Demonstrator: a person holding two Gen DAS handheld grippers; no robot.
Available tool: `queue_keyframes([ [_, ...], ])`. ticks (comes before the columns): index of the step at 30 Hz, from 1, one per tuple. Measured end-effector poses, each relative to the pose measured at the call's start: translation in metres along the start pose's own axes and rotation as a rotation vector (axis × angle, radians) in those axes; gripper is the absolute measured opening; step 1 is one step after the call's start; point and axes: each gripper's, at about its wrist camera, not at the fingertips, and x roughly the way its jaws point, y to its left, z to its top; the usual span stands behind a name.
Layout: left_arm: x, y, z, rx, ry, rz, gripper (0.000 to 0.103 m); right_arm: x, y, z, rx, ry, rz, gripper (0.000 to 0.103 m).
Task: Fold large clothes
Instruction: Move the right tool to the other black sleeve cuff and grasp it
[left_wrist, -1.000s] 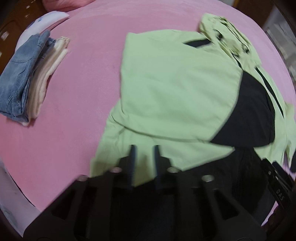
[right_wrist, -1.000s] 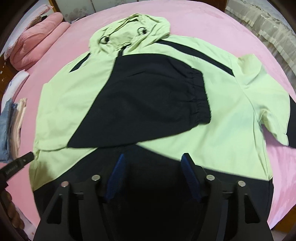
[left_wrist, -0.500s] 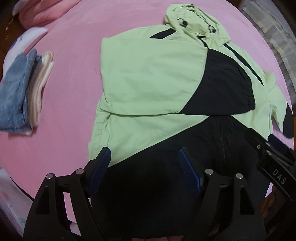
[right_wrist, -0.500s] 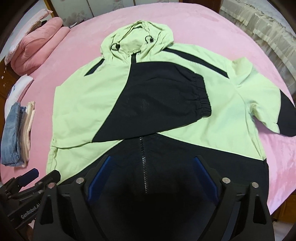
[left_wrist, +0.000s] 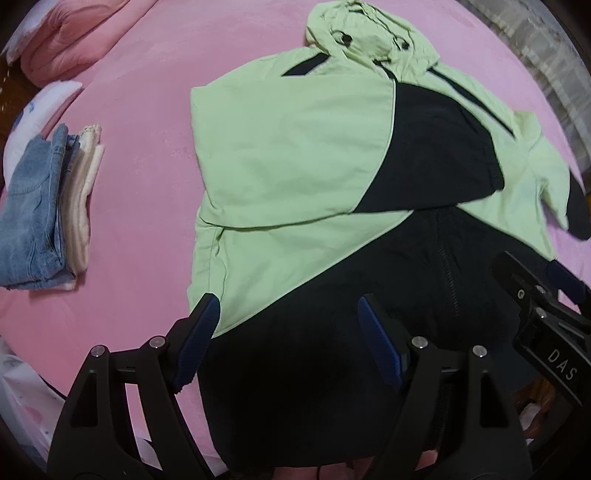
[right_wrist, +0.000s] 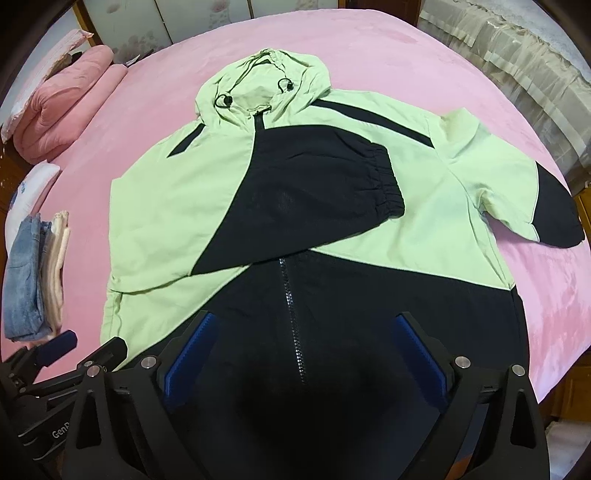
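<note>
A light green and black hooded jacket (right_wrist: 177, 206) lies flat, front up, on the pink bed, hood away from me; it also shows in the left wrist view (left_wrist: 288, 155). Its left sleeve (right_wrist: 314, 192) is folded across the chest. The right sleeve (right_wrist: 517, 199) lies out to the side. My left gripper (left_wrist: 286, 314) is open and empty above the jacket's lower left hem. My right gripper (right_wrist: 306, 325) is open and empty above the black lower front, by the zipper (right_wrist: 290, 295).
A folded stack of jeans and cream clothes (left_wrist: 48, 210) lies on the pink bed cover (left_wrist: 147, 155) to the left, also in the right wrist view (right_wrist: 33, 273). A pink folded quilt (right_wrist: 66, 107) sits at far left. The bed edge is at the right (right_wrist: 546, 369).
My left gripper went from shut to open and both grippers pulled back toward the hem. The left sleeve stays folded across the chest.
</note>
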Motion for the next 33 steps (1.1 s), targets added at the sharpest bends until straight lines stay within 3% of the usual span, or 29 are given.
queue_keyframes([
  [7, 0.018, -0.030, -0.006, 0.103, 0.080, 0.020, 0.075, 0.027, -0.019, -0.022, 0.073, 0.090, 0.037, 0.097],
  [11, 0.022, -0.051, -0.013, 0.145, 0.107, 0.021, 0.075, 0.044, -0.045, -0.035, 0.188, 0.171, 0.062, 0.097],
  [18, 0.033, -0.101, -0.020, 0.190, 0.167, 0.082, 0.075, 0.065, -0.095, -0.054, 0.216, 0.248, 0.068, 0.097],
  [24, 0.031, -0.164, -0.020, 0.208, 0.206, 0.114, 0.075, 0.078, -0.167, -0.051, 0.271, 0.325, 0.134, 0.097],
  [33, 0.023, -0.286, 0.003, 0.232, 0.229, 0.100, 0.075, 0.080, -0.320, -0.009, 0.351, 0.337, 0.188, 0.097],
])
